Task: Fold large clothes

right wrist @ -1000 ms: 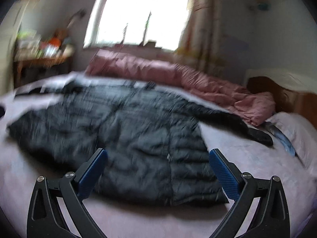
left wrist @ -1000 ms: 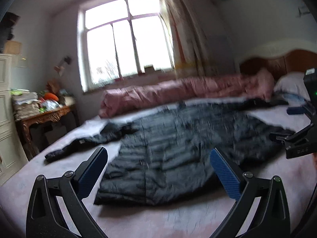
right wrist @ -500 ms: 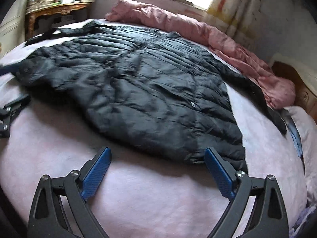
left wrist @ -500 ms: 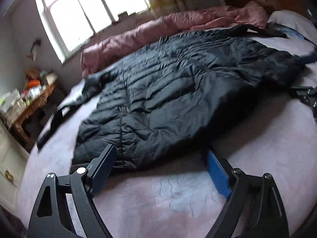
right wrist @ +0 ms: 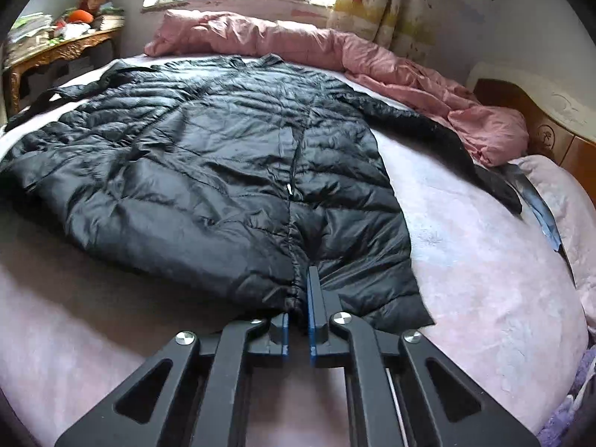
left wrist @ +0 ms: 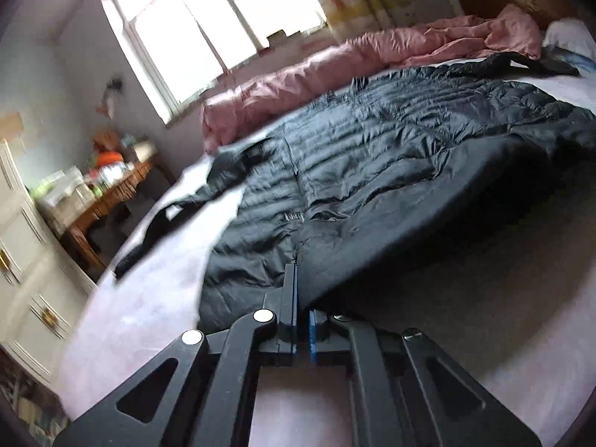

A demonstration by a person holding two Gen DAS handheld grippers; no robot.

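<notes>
A large black quilted down coat (left wrist: 372, 156) lies spread flat on the pink bed, sleeves out to both sides; it also shows in the right wrist view (right wrist: 223, 156). My left gripper (left wrist: 300, 298) is shut on the coat's near hem and holds that edge a little off the sheet. My right gripper (right wrist: 298, 298) is shut on the hem as well, closer to the coat's right corner. Neither gripper shows in the other's view.
The bed's pink sheet (right wrist: 465, 260) runs bare in front and to the right of the coat. A rolled pink duvet (right wrist: 298, 41) lies along the far side. A wooden headboard (right wrist: 540, 130) and pillow are at right, a cluttered wooden table (left wrist: 104, 193) and white drawers at left.
Both grippers moved down to the coat's near hem and closed on it. The left one has raised the hem slightly off the bed.
</notes>
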